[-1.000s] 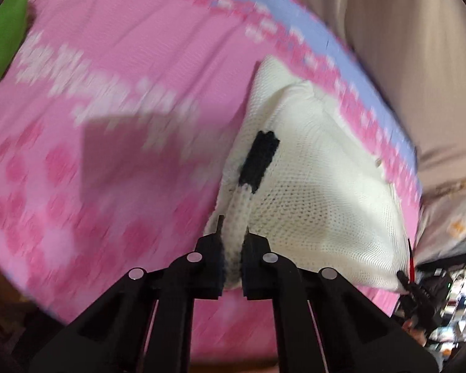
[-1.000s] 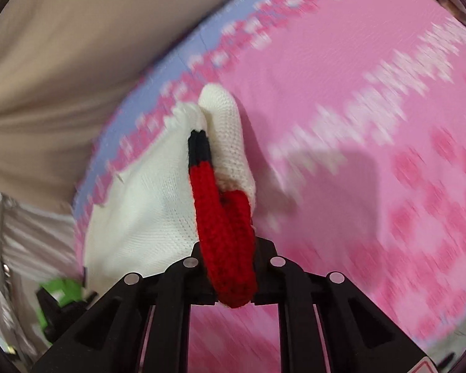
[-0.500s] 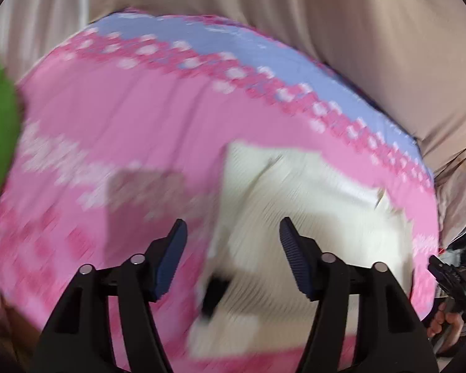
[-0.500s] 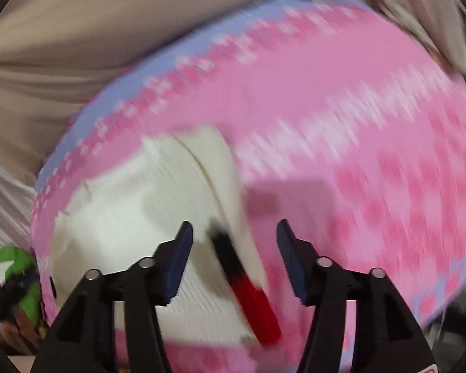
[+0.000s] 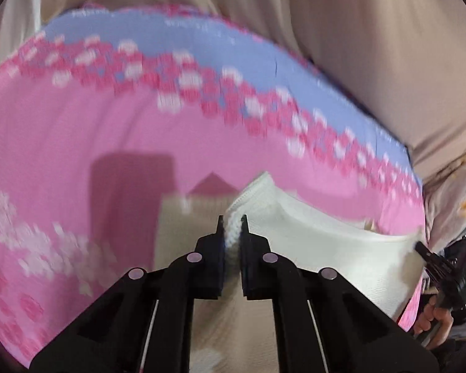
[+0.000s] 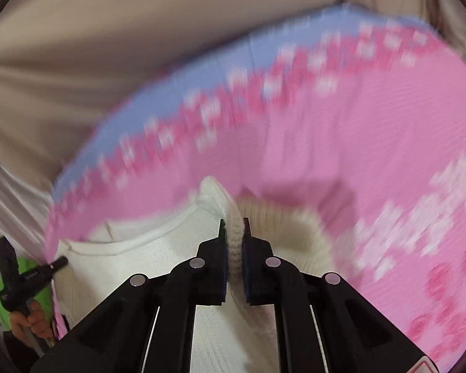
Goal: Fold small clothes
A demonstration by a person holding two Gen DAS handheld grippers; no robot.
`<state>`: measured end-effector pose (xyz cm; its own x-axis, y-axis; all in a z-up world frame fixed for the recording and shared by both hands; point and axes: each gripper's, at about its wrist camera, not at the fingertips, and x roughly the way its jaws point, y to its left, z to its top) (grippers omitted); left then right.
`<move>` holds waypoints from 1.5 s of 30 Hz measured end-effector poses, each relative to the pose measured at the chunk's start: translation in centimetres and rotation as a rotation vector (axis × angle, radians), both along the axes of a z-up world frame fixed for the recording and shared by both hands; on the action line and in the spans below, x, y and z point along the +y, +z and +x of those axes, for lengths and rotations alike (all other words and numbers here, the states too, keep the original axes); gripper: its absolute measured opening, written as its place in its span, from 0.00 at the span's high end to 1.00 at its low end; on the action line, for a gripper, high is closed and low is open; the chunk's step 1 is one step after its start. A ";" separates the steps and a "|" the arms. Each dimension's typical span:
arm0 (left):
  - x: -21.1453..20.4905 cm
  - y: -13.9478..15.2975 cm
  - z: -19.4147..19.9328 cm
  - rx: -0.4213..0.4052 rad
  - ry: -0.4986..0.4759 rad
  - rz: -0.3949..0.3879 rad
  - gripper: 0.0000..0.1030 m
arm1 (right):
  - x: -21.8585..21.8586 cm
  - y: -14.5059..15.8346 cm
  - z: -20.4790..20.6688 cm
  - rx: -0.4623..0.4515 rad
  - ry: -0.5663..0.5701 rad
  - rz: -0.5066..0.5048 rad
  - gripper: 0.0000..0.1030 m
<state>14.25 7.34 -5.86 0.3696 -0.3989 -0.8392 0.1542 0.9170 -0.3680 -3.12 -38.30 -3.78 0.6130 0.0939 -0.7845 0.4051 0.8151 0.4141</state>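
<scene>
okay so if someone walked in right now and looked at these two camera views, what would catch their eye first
Probably the cream knitted garment, pinched at both ends: the left gripper and the right gripper are each shut on a bunched edge of it. Next, the bright pink blanket it lies on, its white-flecked lavender band along the far edge before beige cloth.

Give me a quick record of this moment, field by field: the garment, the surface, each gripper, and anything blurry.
garment: white knit, partly lifted, pinched at two spots
surface: pink patterned blanket with a blue border
left gripper: jaws shut on a knit edge
right gripper: jaws shut on a knit edge
backdrop: beige cloth behind the blanket
blur: both views smeared by motion; the garment's type is unclear
</scene>
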 end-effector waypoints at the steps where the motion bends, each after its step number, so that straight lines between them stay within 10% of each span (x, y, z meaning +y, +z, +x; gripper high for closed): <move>1: -0.4 0.0 0.7 -0.004 -0.010 0.014 0.93 | -0.6 0.7 -0.1 -0.021 -0.014 0.000 0.93; 8: -3.1 -6.2 2.7 0.084 -0.007 0.142 0.93 | -2.8 -6.7 3.7 0.182 -0.034 -0.004 0.94; 14: -0.9 -2.0 0.3 -0.007 0.052 0.140 0.75 | -1.9 -1.8 2.0 0.080 -0.079 -0.026 0.83; 17: 0.1 -0.1 -1.7 -0.043 0.071 0.151 0.65 | 0.3 0.5 -0.7 0.029 -0.088 -0.056 0.55; 26: -4.8 -5.0 -7.4 0.050 -0.094 0.208 0.66 | 15.7 -4.6 1.1 0.172 0.353 0.018 0.90; 39: -2.7 -5.2 -7.3 0.043 -0.069 0.144 0.68 | 3.1 -5.9 -4.5 0.209 -0.052 0.149 0.99; 45: -3.0 -5.3 -7.4 0.025 -0.081 0.160 0.68 | 2.3 -6.1 -4.5 0.298 -0.053 -0.086 1.00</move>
